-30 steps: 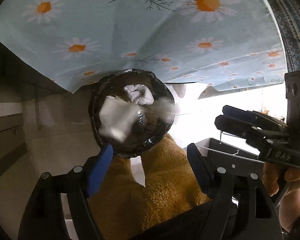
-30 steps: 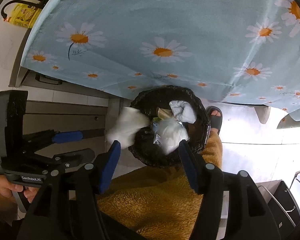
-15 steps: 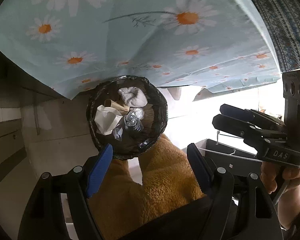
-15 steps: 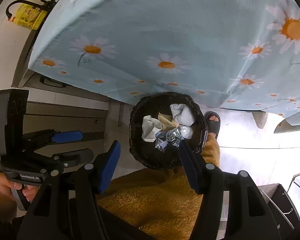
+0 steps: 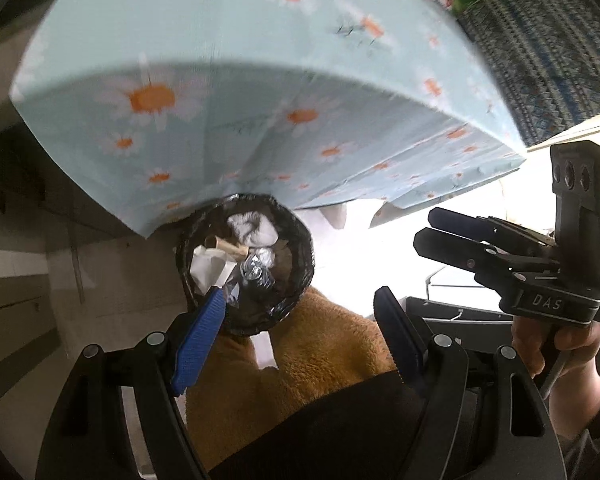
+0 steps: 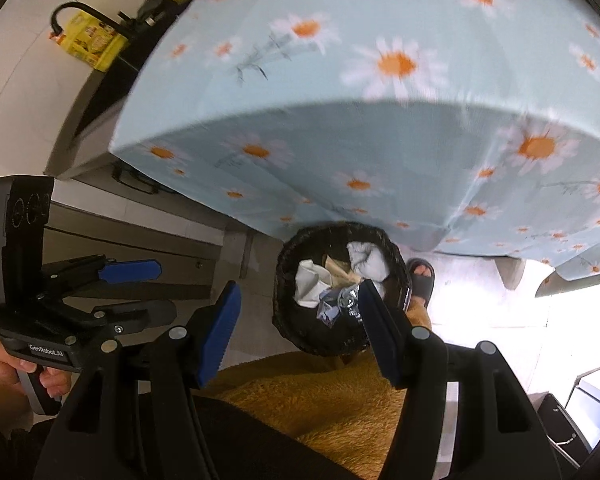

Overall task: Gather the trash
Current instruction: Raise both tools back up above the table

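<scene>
Left tool (image 5: pixel 300 332): fingers spread wide, nothing between them; held above the floor, near the bin.
Bin (image 5: pixel 300 240): black, on the floor at the bench edge, partly under the hanging cloth.
Trash in bin: white crumpled paper (image 5: pixel 210 268), white wad (image 5: pixel 254 229), brown tube (image 5: pixel 228 246), shiny wrapper (image 5: pixel 256 270).
Bench (image 6: pixel 380 140): covered in pale blue daisy cloth.
Right tool (image 6: pixel 300 332): fingers spread wide, empty; bin seen just beyond its right finger.
Foot (image 6: pixel 420 276): in a sandal, beside the bin.
</scene>
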